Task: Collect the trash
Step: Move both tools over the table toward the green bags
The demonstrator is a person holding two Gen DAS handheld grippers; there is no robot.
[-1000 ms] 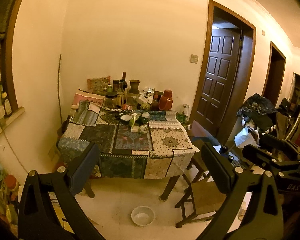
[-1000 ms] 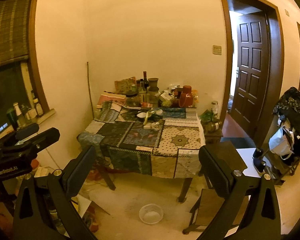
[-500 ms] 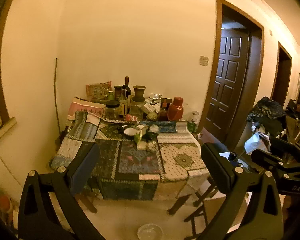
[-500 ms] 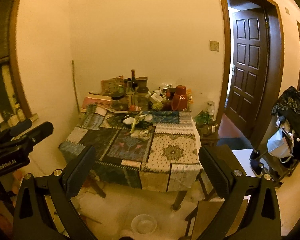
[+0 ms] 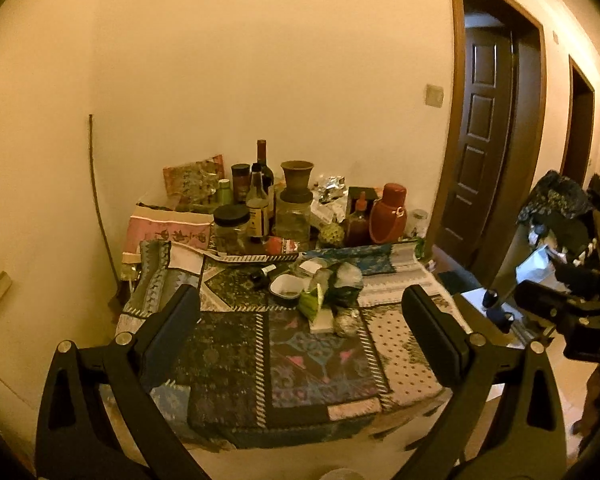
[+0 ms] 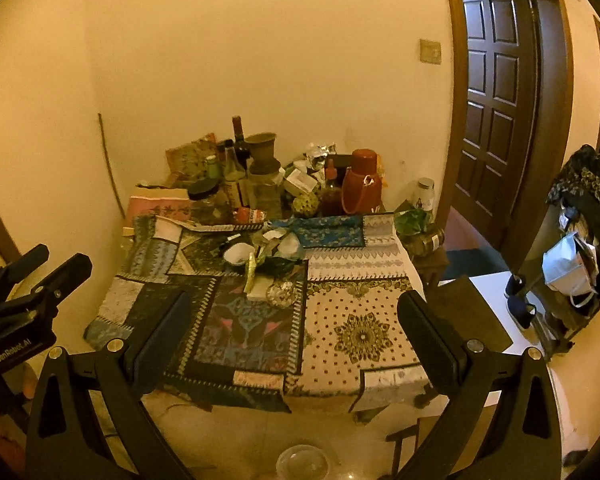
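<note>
A heap of trash lies mid-table on a patchwork cloth: crumpled plastic wrappers (image 5: 342, 280), a green packet (image 5: 310, 302), a white block (image 5: 322, 322), a foil ball (image 5: 346, 322) and a small white bowl (image 5: 286, 285). The same heap shows in the right wrist view (image 6: 274, 258), with the foil ball (image 6: 282, 293). My left gripper (image 5: 300, 344) is open and empty, short of the table's near edge. My right gripper (image 6: 292, 344) is open and empty, also short of the table.
Bottles, jars, a clay vase (image 5: 297, 182) and a red flask (image 5: 388, 214) crowd the table's back by the wall. A clear bowl (image 6: 303, 462) sits on the floor. A dark door (image 6: 496, 116) and a loaded rack (image 6: 580, 240) stand at right.
Both grippers have moved forward toward the table, which now looks larger and closer. The floor bowl has slid to the bottom edge of both views. Jaws stay open.
</note>
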